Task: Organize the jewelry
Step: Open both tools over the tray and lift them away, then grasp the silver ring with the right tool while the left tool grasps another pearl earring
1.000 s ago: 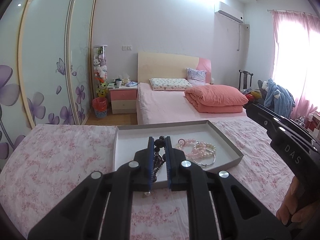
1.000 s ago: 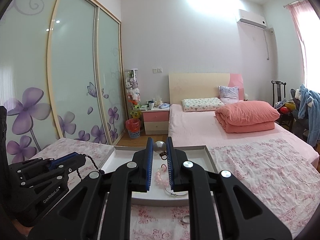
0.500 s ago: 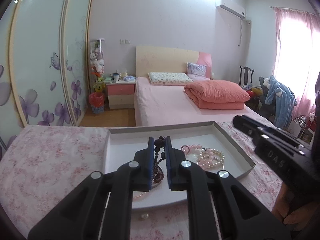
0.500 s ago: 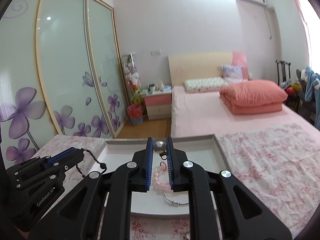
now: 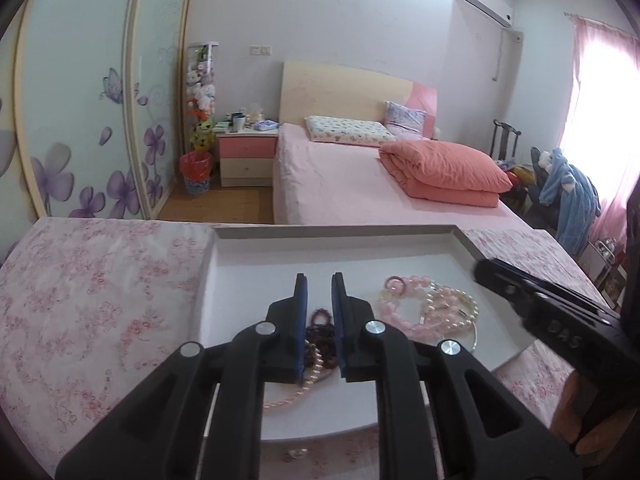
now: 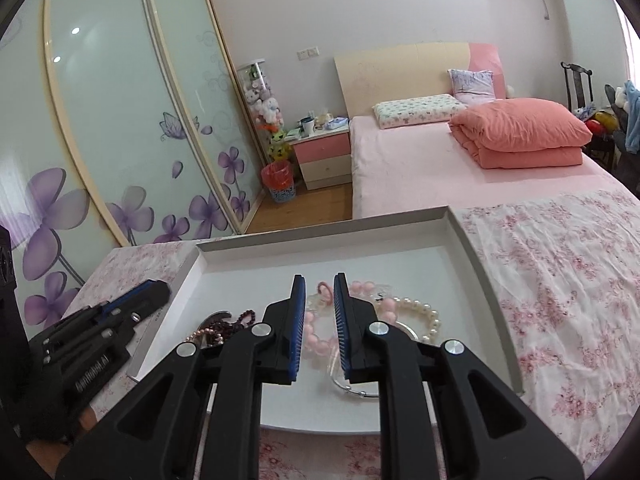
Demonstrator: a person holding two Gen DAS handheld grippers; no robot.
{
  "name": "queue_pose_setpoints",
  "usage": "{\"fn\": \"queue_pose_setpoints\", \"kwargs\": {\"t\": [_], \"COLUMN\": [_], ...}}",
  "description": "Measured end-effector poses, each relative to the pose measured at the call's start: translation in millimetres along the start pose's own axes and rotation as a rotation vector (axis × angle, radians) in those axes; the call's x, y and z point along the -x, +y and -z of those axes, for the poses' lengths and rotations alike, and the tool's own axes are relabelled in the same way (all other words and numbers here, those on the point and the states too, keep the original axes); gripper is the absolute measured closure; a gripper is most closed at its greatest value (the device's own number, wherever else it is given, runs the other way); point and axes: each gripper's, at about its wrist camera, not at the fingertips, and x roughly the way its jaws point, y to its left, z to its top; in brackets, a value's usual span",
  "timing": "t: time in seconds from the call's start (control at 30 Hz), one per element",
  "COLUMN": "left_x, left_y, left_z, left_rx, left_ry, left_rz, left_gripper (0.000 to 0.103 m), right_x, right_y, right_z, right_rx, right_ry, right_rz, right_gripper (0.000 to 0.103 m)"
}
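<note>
**Both grippers parted over a tray that gathers the jewelry**

The flowered bedspread (image 5: 100, 300) carries a shallow white tray (image 5: 332, 232), and the raised rim looks meant to keep loose strands from sliding off into the cloth; gathering everything inside it seems to be the point of the task. Two clusters lie on the tray floor. On the right sits a pile of pink bead bracelets (image 6: 320, 340) tangled with a white pearl bracelet (image 6: 424, 316) and a thin silver bangle (image 6: 356, 390). To the left lies a dark bead strand (image 5: 320, 324), heaped together with a pale pink pearl strand (image 5: 292, 396) that trails toward the near rim.

The left gripper (image 5: 318, 280) hangs with its jaws a moderate gap apart and nothing between them; the dark strand lies directly below that gap, partly hidden by the fingers. The right gripper (image 6: 319, 282) is likewise parted and empty, its gap framing the pink beads beneath. Neither pair of pads appears to touch any jewelry, though the height above the tray cannot be judged.

A small pale piece (image 5: 296, 454) rests on the bedspread just outside the near rim, likely one item not yet brought in
</note>
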Motion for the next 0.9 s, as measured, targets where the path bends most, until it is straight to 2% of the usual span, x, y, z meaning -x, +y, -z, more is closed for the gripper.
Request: {"fn": "queue_pose_setpoints", "kwargs": {"t": [0.23, 0.43, 0.6, 0.83, 0.9], "left_x": [22, 46, 61, 61, 60], "left_y": [19, 29, 30, 26, 26], "left_z": [-2, 17, 40, 71, 75], "left_rx": [0.04, 0.028, -0.018, -0.079, -0.087], "left_ry": [-0.025, -0.007, 0.04, 0.126, 0.142], "left_rz": [-0.023, -0.028, -0.037, -0.03, -0.029], "left_gripper": [0.082, 0.079, 0.07, 0.054, 0.047], "right_x": [21, 43, 47, 31, 28], "right_y": [-11, -20, -26, -30, -30], "right_z": [1, 17, 41, 75, 78], "right_rx": [-0.016, 0.001, 0.049, 0.079, 0.086], "right_ry": [-0.008, 0.014, 0.111, 0.252, 0.266], "right_rz": [0.012, 0.024, 0.054, 0.081, 0.091], "right_gripper": [0.087, 0.083, 0.083, 0.082, 0.073]}}
